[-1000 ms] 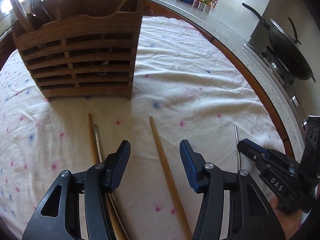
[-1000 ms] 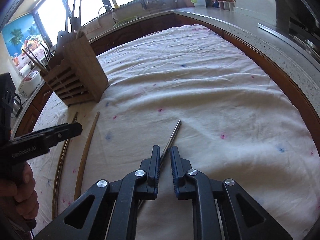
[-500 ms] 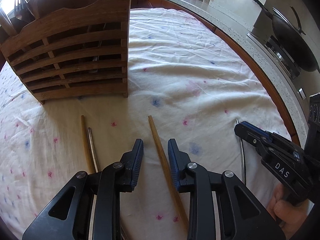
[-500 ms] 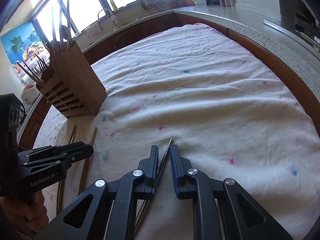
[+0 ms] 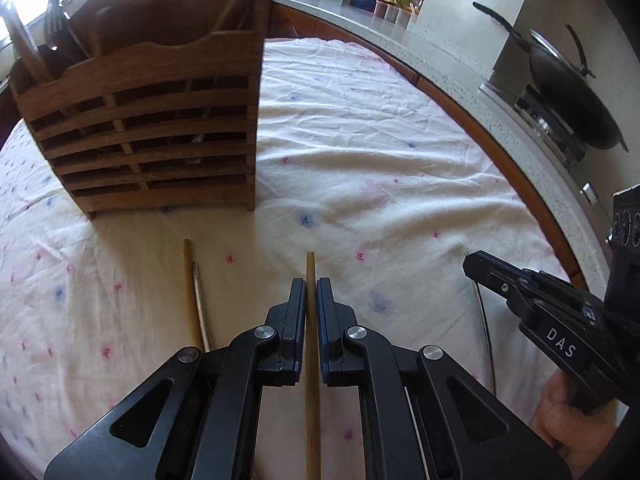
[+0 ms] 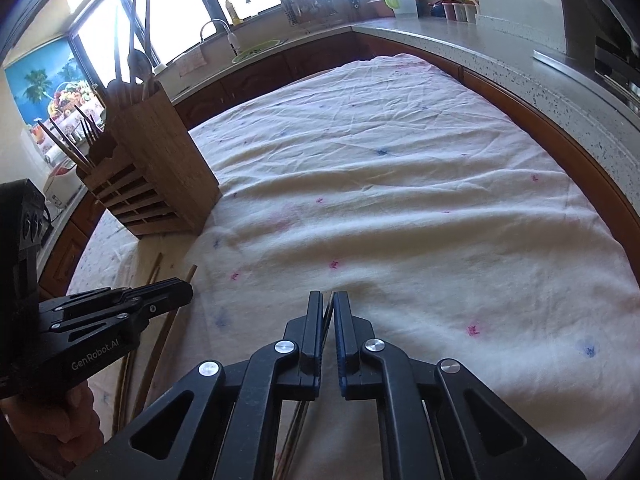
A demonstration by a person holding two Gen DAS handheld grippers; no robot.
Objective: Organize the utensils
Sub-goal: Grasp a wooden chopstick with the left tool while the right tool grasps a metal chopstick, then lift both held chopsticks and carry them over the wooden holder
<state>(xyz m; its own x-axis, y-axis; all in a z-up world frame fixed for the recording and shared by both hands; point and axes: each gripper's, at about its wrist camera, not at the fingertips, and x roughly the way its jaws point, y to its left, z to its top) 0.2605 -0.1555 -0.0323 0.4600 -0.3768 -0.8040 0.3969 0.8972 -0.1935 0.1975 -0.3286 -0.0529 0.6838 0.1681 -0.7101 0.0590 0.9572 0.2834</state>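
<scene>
My left gripper (image 5: 311,284) is closing its jaws on a wooden chopstick (image 5: 310,266) that lies on the cloth, and the pads press its sides. Left of it lie another wooden chopstick (image 5: 187,276) and a metal chopstick (image 5: 200,304). The slatted wooden utensil holder (image 5: 152,132) stands just beyond, with utensils inside. My right gripper (image 6: 329,296) is closing on a thin metal chopstick (image 6: 329,320), pinched between its pads. In the left wrist view the right gripper (image 5: 480,268) sits low at the right. The holder (image 6: 160,172) is far left in the right wrist view.
A white cloth (image 5: 380,160) with small pink and blue marks covers the table. A speckled counter (image 5: 460,72) curves along the right side, with a black wok (image 5: 568,92) on a stove. Jars and containers (image 6: 456,8) stand at the far end, near a sink.
The left jaws have come together from wide apart onto the wooden chopstick. The right jaws have narrowed onto the metal chopstick. Both hands stayed roughly in place.
</scene>
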